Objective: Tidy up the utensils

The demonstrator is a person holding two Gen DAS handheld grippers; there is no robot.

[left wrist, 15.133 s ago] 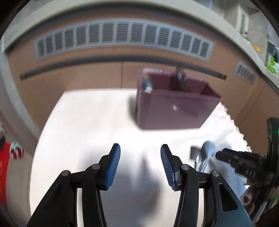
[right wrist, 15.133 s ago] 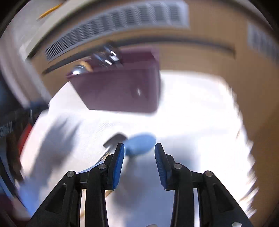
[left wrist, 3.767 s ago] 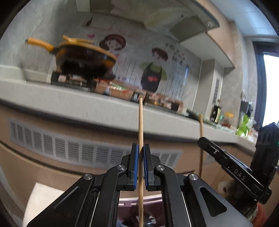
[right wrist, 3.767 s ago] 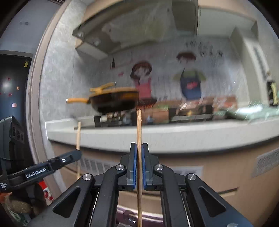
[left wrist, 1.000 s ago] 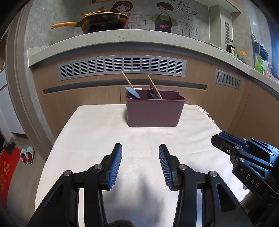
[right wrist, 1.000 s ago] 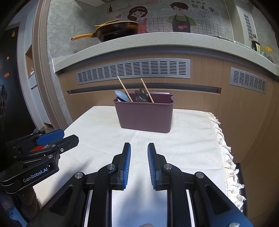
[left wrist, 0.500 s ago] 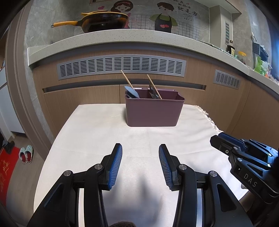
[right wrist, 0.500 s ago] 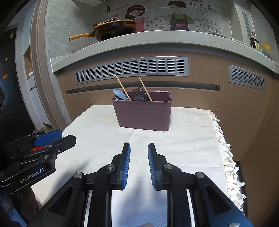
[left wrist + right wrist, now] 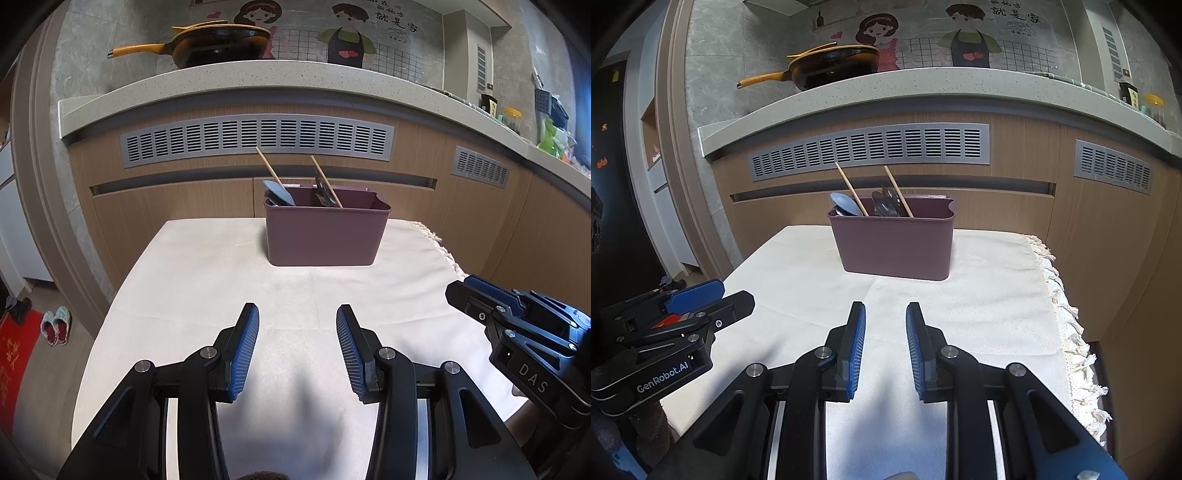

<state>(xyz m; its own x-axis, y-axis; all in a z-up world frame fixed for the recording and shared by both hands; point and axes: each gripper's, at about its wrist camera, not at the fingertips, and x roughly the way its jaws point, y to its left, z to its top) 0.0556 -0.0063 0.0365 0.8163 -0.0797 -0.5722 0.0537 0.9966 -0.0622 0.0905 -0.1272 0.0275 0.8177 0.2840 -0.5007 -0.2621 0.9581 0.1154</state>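
- The left gripper (image 9: 297, 347) is sitting low in the middle of the left wrist view, its blue-padded jaws spread wide apart and gripping nothing, with only bare cloth showing between them.
- The right gripper (image 9: 885, 343) is filling the bottom centre of the right wrist view, its jaws parted by a narrower gap and likewise carrying nothing.
- Each tool is showing up in the other's picture: the right one is poking in at the lower right edge of the left wrist view (image 9: 517, 325), and the left one is poking in at the lower left edge of the right wrist view (image 9: 676, 317).
- The maroon utensil bin (image 9: 325, 232) is standing upright a little above the centre of both views, at the far end of the cream tablecloth (image 9: 207, 280), well apart from both grippers.
- Two wooden chopsticks (image 9: 267, 166) are leaning out of the bin, tilting toward the upper left of the frame.
- A light blue spoon (image 9: 846, 205) is resting in the bin's left part beside the left chopstick, and dark metal cutlery (image 9: 888, 205) is bunching up near the bin's middle beside the right one.
- The cloth's fringed edge (image 9: 1067, 317) is hanging along the right side of the picture.
- A yellow-handled frying pan (image 9: 218, 40) is sitting on the stone counter at the top of the frame.
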